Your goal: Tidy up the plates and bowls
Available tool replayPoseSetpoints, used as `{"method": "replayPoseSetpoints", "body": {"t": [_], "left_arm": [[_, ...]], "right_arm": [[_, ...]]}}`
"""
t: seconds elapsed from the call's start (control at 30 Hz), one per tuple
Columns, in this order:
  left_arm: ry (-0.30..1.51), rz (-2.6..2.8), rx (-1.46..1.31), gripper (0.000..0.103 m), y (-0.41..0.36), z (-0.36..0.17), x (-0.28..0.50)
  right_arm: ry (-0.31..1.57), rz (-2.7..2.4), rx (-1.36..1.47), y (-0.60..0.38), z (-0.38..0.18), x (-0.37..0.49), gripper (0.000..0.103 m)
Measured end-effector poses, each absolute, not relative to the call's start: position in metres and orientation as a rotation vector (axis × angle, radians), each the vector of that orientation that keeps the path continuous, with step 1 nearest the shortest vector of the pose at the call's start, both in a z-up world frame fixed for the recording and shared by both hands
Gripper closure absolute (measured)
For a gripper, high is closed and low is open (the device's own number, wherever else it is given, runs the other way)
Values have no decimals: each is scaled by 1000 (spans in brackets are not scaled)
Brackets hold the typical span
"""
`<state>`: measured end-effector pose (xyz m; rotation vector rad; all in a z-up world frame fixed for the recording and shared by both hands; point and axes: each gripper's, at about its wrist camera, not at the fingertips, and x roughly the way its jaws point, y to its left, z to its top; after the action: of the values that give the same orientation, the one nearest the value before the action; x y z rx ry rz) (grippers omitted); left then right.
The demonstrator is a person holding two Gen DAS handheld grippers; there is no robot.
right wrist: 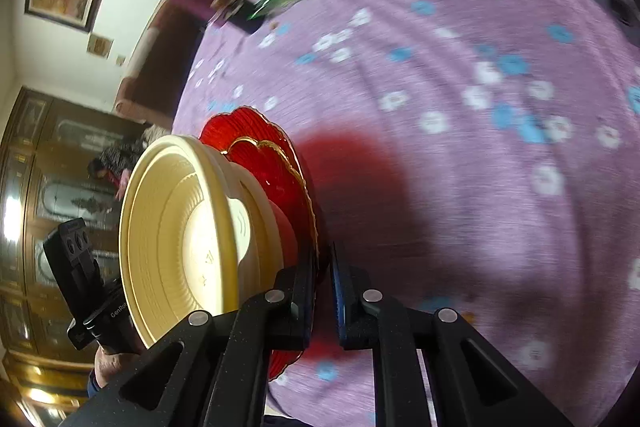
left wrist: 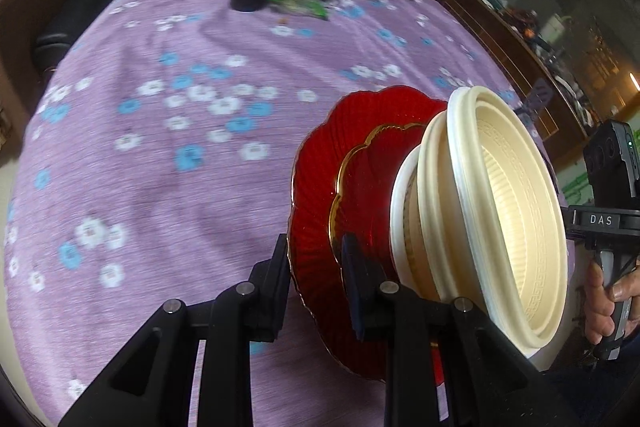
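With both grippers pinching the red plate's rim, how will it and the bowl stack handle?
The red plate looks like glass: probably stiff, slick and chippable under the left gripper and right gripper. The nested cream bowls seem light plastic, resting loose, so tilting may slide them off.

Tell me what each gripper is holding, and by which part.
Both grip the red plate by its rim, the left gripper and the right gripper on opposite edges. The cream bowls ride stacked on it.
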<state>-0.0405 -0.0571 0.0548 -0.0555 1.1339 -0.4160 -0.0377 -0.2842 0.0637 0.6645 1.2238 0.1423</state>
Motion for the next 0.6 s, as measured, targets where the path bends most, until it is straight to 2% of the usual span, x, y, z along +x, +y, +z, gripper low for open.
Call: {"method": "replayPoseSetpoints", "body": {"t": [0.27,0.6], "left_arm": [[1142,-432,-44,80,-106,40,-31],[1122,-388,-32,80,-122,30,-21]], "right_arm": [[1209,57,677,-340,67,-62,94],[1225,42,645,-365,54,-50,94]]}}
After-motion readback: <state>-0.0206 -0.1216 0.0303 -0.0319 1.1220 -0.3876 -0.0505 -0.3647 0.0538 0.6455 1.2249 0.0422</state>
